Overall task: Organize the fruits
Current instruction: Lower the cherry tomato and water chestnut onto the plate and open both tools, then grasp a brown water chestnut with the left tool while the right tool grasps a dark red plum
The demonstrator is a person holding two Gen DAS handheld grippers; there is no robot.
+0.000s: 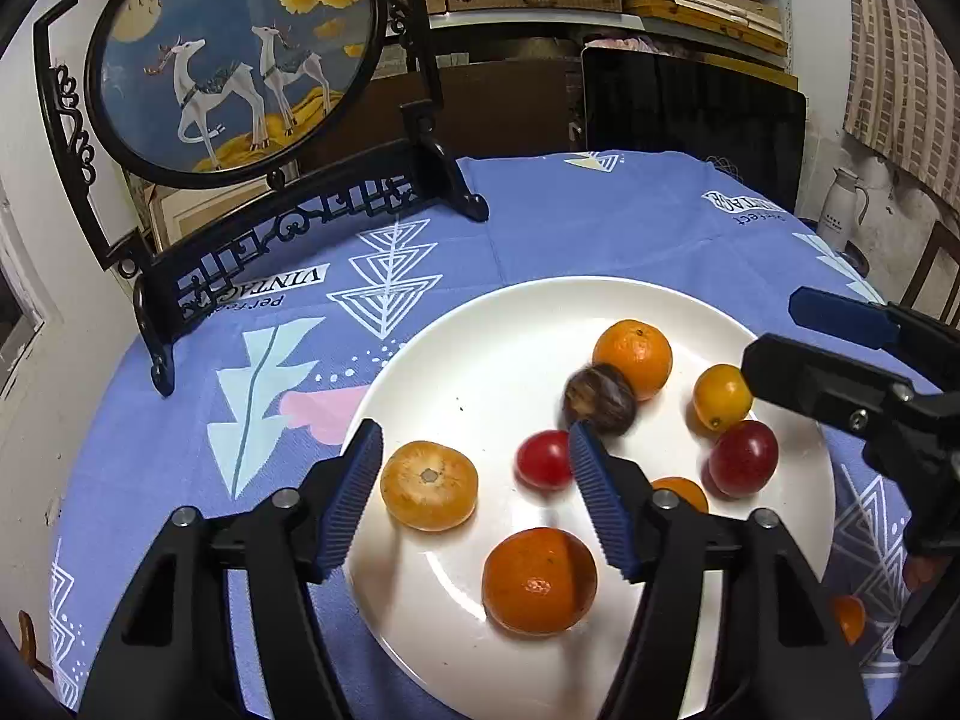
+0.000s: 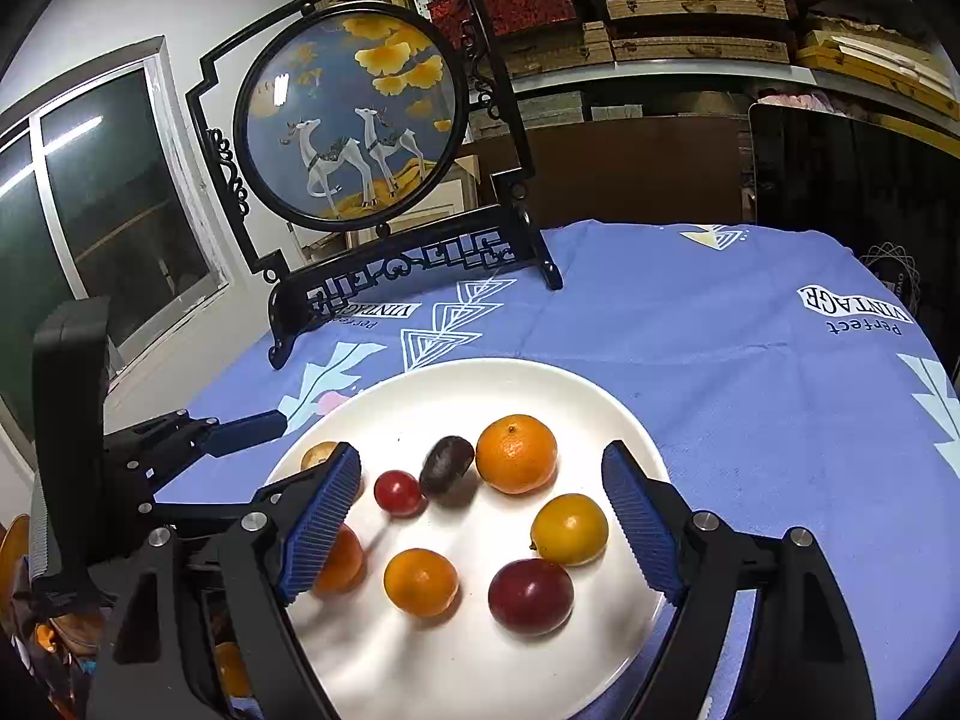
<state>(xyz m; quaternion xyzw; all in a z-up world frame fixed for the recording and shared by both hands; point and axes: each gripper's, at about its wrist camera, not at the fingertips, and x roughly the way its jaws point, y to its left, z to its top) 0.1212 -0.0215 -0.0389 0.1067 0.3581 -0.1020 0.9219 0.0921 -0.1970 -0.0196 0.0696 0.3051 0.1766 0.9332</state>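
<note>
A white plate (image 1: pixel 480 348) on the blue tablecloth holds several fruits: oranges (image 1: pixel 539 581), a pale flattened orange (image 1: pixel 429 485), a far orange (image 1: pixel 633 358), a yellow fruit (image 1: pixel 722 397), two red fruits (image 1: pixel 743 458), and a dark brown fruit (image 1: pixel 600 399) that looks blurred. My left gripper (image 1: pixel 474 498) is open and empty, low over the plate's near side. My right gripper (image 2: pixel 483 525) is open and empty above the plate (image 2: pixel 528 384), with the orange (image 2: pixel 421 581), red plum (image 2: pixel 530 596) and yellow fruit (image 2: pixel 569 528) between its fingers. The brown fruit (image 2: pixel 447 464) lies beyond.
A black-framed round deer screen (image 1: pixel 234 60) stands at the table's back left; it also shows in the right wrist view (image 2: pixel 354 120). A dark chair back (image 1: pixel 690 126) stands behind the table. An orange (image 1: pixel 849 618) lies off the plate at the right.
</note>
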